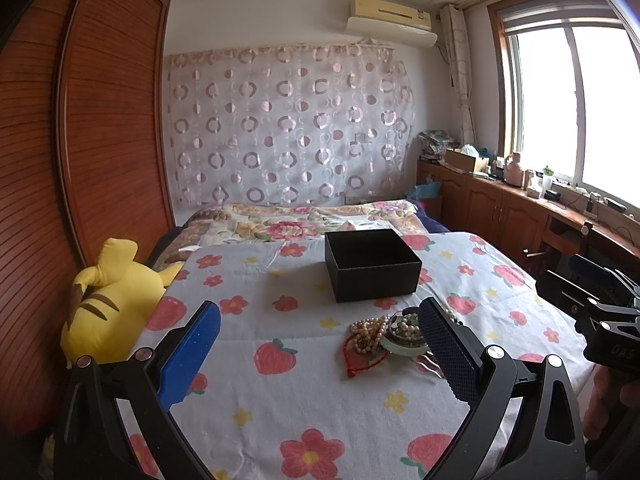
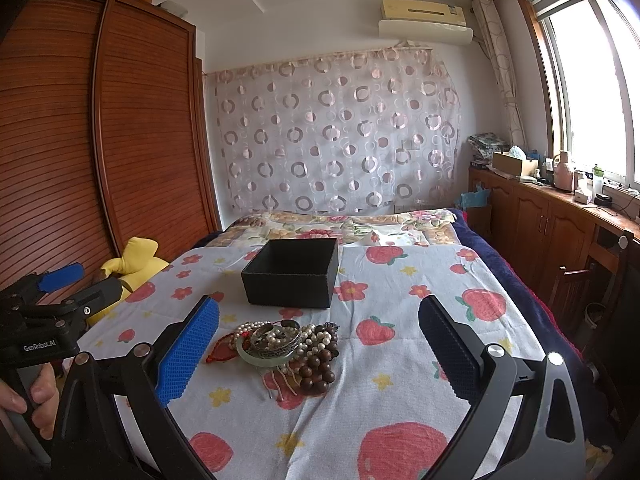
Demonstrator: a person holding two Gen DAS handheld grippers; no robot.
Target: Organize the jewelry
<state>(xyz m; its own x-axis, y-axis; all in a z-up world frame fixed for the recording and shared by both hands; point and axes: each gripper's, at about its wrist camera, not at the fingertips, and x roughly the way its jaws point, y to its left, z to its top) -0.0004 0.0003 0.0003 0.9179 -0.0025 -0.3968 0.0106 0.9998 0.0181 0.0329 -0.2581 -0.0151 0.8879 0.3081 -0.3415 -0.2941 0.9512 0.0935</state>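
Note:
A pile of jewelry (image 2: 280,346) lies on the strawberry-print bedsheet: pearl strands, a pale green bangle, a metal bangle, dark wooden beads (image 2: 318,368) and a red cord. An open, empty black box (image 2: 292,274) stands just behind it. The left wrist view shows the pile (image 1: 384,334) beside my right finger and the box (image 1: 372,266) beyond. My left gripper (image 1: 320,356) is open and empty above the sheet, left of the pile. My right gripper (image 2: 320,356) is open and empty, with the pile near its left finger.
A yellow plush toy (image 1: 108,304) lies at the bed's left edge by the wooden wardrobe (image 1: 100,120). A floral quilt (image 1: 288,224) lies behind the box. Wooden cabinets (image 2: 552,224) with clutter run under the window on the right.

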